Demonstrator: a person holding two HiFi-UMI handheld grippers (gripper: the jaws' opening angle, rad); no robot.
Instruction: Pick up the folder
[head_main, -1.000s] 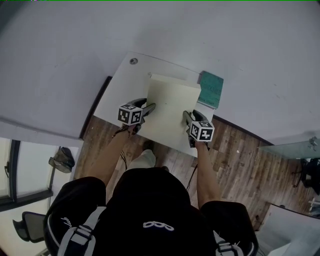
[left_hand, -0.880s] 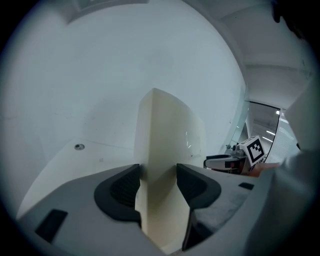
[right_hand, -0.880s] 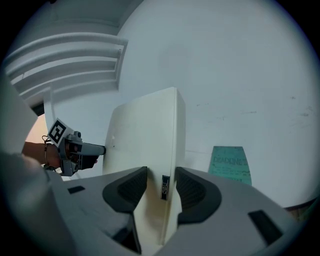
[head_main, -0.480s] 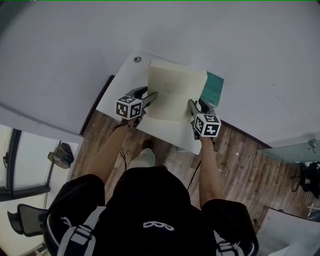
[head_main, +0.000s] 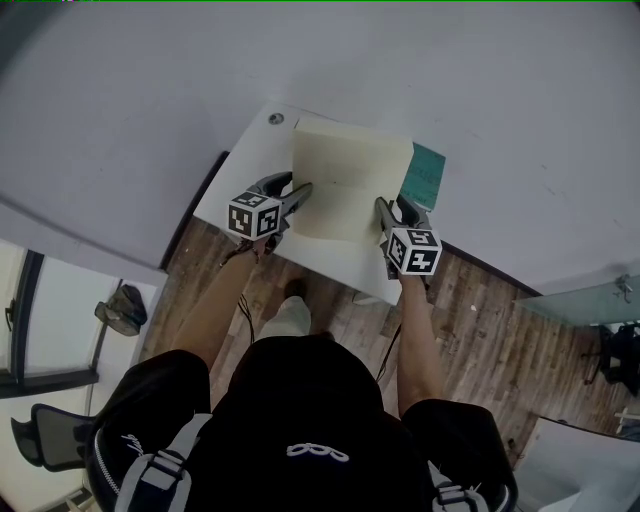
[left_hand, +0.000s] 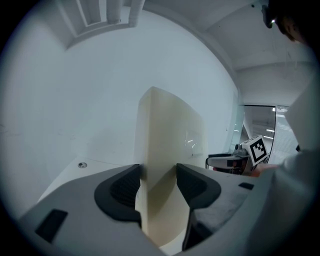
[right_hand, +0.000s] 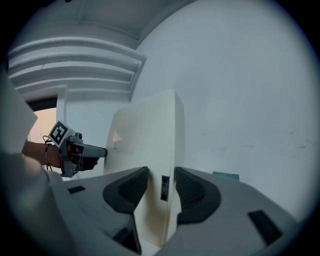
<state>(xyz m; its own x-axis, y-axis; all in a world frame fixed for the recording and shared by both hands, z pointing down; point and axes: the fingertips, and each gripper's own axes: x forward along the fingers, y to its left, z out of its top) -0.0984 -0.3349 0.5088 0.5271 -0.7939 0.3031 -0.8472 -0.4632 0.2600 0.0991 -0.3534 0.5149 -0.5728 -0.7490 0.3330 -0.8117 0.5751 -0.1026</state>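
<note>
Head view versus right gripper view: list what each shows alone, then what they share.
Head view only: the wooden floor, a round grommet and the person's black top. Right gripper view only: a small dark label on the cream folder's edge. Both: the folder, the left gripper and the teal book.
</note>
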